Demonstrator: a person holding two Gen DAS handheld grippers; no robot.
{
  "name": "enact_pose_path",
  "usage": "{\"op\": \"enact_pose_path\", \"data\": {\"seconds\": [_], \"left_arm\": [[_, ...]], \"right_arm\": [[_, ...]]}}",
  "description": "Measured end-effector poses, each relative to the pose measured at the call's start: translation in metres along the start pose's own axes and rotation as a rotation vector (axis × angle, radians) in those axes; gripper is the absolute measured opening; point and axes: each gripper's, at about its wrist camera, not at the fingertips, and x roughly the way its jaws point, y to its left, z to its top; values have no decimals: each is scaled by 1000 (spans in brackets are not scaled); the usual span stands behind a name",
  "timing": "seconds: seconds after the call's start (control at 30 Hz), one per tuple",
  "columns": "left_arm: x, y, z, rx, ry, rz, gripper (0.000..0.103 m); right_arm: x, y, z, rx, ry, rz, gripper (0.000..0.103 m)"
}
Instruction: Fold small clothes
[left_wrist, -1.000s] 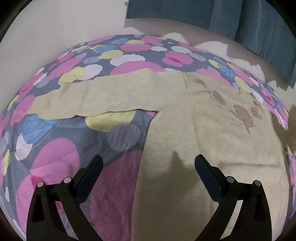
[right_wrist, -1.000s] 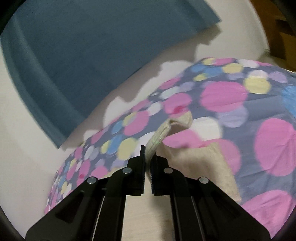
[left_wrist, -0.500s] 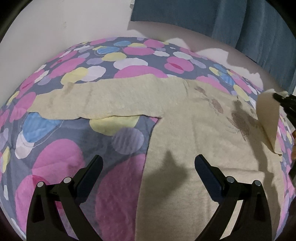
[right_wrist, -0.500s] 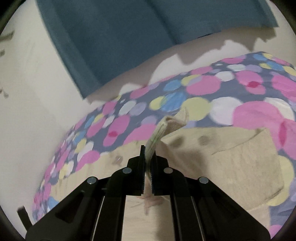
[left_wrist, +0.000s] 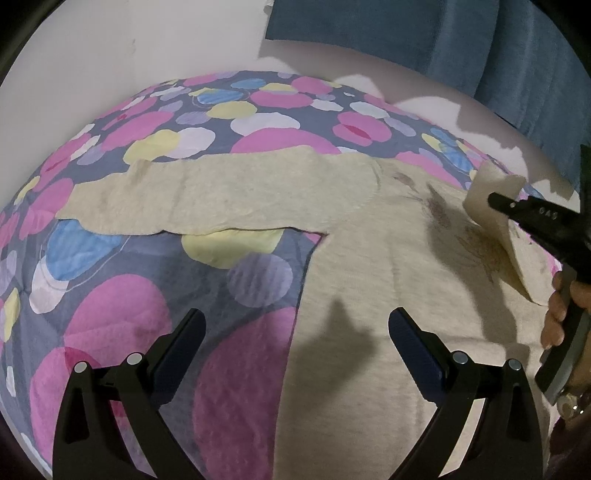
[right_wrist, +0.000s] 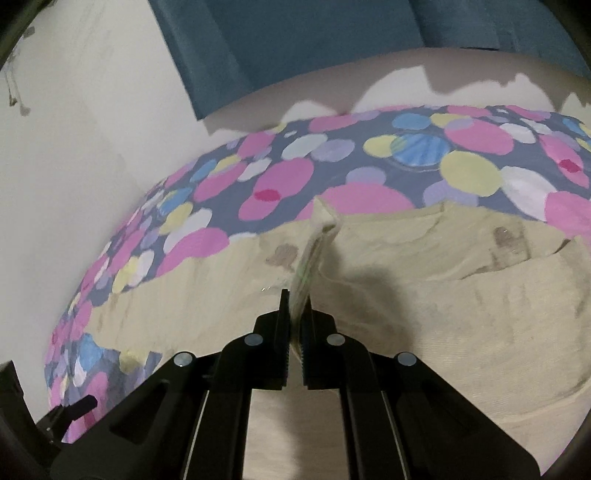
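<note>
A cream long-sleeved top (left_wrist: 369, 258) lies flat on a spotted bedspread (left_wrist: 110, 280), front up, with a brown print on the chest. Its left sleeve (left_wrist: 221, 199) stretches out to the left. My left gripper (left_wrist: 295, 332) is open and empty, low over the top's left side edge. My right gripper (right_wrist: 294, 310) is shut on the cuff of the right sleeve (right_wrist: 317, 236) and holds it lifted over the chest; it also shows in the left wrist view (left_wrist: 498, 201) at the right.
The bedspread (right_wrist: 280, 184) covers a bed set against a pale wall (left_wrist: 147, 48). A dark blue curtain (left_wrist: 443, 40) hangs behind the far edge. The left gripper's body (right_wrist: 70, 410) shows at the lower left of the right wrist view.
My right gripper has carried the right sleeve up and leftward over the chest, entering the left wrist view. My left gripper has stayed open, nearly still.
</note>
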Motion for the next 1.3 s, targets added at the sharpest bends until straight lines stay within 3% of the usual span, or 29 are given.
{"op": "enact_pose_path", "data": {"seconds": [0.47,0.67,0.77,0.83,0.93,1.0,1.13,1.3], "left_arm": [[3,1,-1,1,9,6,99],[5,0,-1,-3,18,6,99],[6,0,-2,-4,19,6,99],[6,0,-2,-2,20,7,99],[7,-2,-4,6,22,4,99],[8,-3,-4,10,23,3,99],[12,-1,-4,3,31,-5,99],[16,1,-3,-8,36,-9,99]], "right_arm": [[41,33,-28,-163,143,-34,5],[55,38,-41,-183,214,-2,12],[58,44,-49,-208,240,26,24],[55,48,-53,-220,248,69,40],[45,49,-53,-198,271,175,44],[32,40,-50,-164,265,232,44],[-12,-13,-32,-62,180,250,44],[-80,-139,-6,98,3,53,44]]}}
